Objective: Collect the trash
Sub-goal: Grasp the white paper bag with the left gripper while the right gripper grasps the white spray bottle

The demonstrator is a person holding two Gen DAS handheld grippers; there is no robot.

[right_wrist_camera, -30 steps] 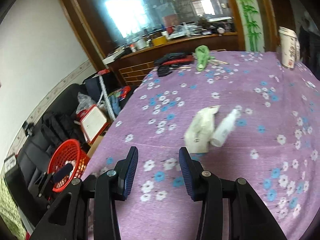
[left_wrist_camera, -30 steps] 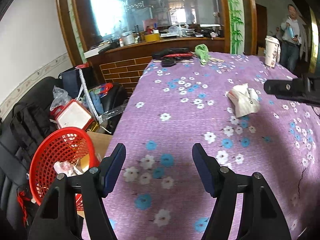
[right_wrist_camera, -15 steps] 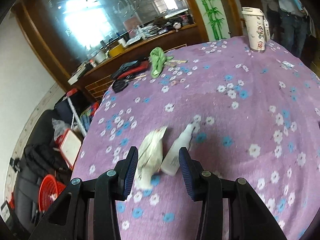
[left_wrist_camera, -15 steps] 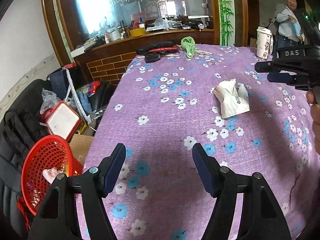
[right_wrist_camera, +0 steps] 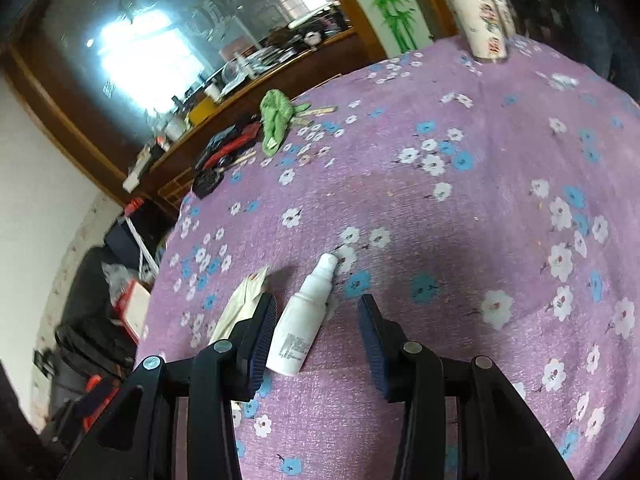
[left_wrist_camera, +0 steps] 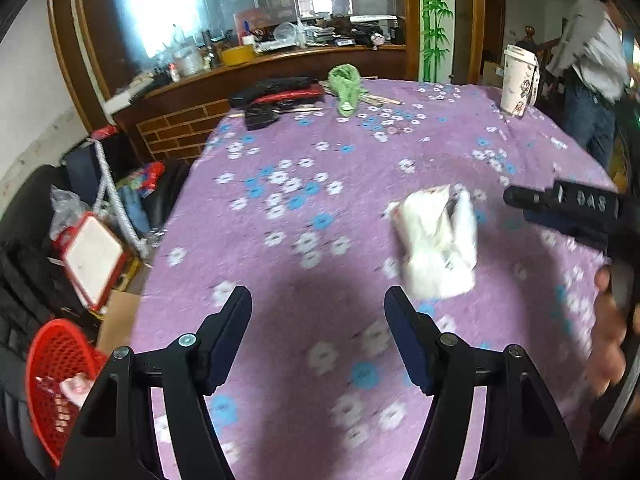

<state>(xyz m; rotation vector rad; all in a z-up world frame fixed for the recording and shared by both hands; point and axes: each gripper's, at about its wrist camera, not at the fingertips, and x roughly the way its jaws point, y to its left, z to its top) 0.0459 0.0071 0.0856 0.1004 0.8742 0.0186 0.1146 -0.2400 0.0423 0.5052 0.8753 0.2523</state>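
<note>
Pickup step in hand: right gripper (right_wrist_camera: 316, 336), jaws wide and empty, straddles the white bottle (right_wrist_camera: 301, 326) lying beside the crumpled wrapper (right_wrist_camera: 240, 308). Next move calls for closing squarely on the bottle; left gripper (left_wrist_camera: 318, 332) hangs open, empty.

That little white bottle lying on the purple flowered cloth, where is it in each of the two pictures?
Left wrist view: the white bottle is right of centre, mostly hidden behind the crumpled white packet.
Right wrist view: it lies lower centre, between the open fingers of the right gripper, the packet on its left.
Shared landmark: the green cloth at the table's far edge.
</note>
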